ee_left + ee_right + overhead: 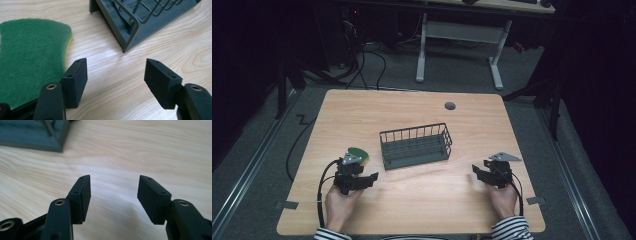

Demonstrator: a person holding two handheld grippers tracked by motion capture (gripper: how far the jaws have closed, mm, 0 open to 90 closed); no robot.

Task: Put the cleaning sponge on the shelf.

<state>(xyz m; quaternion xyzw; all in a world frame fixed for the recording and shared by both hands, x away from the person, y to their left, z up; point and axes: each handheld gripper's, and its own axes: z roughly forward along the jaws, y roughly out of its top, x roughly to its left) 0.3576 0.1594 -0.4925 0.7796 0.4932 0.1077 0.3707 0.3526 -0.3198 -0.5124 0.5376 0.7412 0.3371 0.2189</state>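
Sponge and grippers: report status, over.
Left gripper open, right gripper open, both empty. Green sponge flat on table beside left fingers. Grey basket mid-table, path clear.

Dim room; grey carpet floor point(257, 165), white-legged desk point(459, 35) behind, black cables point(367, 65) on floor.

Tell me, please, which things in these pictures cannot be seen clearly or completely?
- Sponge: in the left gripper view the frame's left edge and the left gripper cut it off; in the high view the gripper's grey plate covers part of it.
- Basket: the high view is too small to show whether anything lies inside.
- Basket in the right gripper view: blurred, cut by the top edge above the right gripper.
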